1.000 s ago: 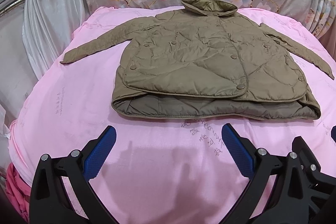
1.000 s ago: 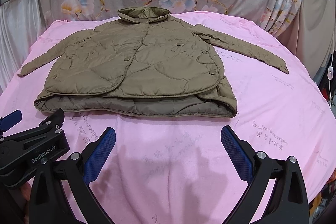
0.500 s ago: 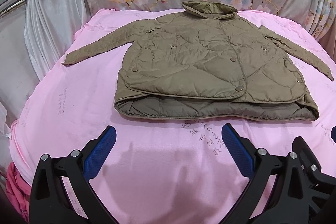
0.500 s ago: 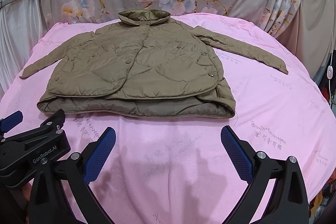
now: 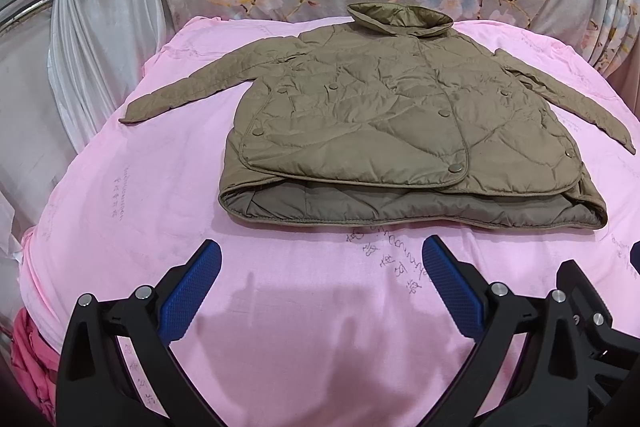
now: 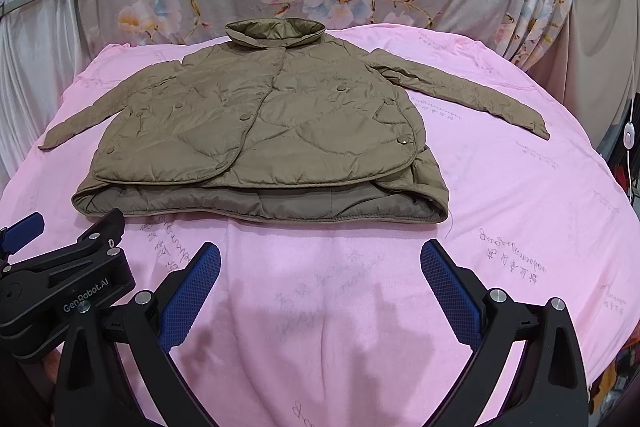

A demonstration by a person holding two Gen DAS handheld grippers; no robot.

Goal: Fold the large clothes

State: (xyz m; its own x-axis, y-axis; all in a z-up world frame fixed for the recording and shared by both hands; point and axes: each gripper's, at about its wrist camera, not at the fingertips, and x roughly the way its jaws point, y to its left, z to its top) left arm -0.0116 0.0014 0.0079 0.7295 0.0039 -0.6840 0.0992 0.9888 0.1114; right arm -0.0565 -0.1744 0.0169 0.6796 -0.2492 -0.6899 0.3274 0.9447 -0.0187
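Both the left gripper (image 5: 320,267) and right gripper (image 6: 320,267) gaped wide, holding nothing, above the pink sheet (image 5: 320,327). The jacket (image 5: 400,131) lay flat at twelve o'clock. Only the right view showed a white cord (image 6: 630,147) at three o'clock.

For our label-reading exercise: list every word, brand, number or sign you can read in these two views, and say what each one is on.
"GenRobot.AI": white lettering on the black body of the left gripper, seen in the right wrist view.
Faint handwritten marks on the pink sheet: too blurred to read.
Jacket: no readable text.
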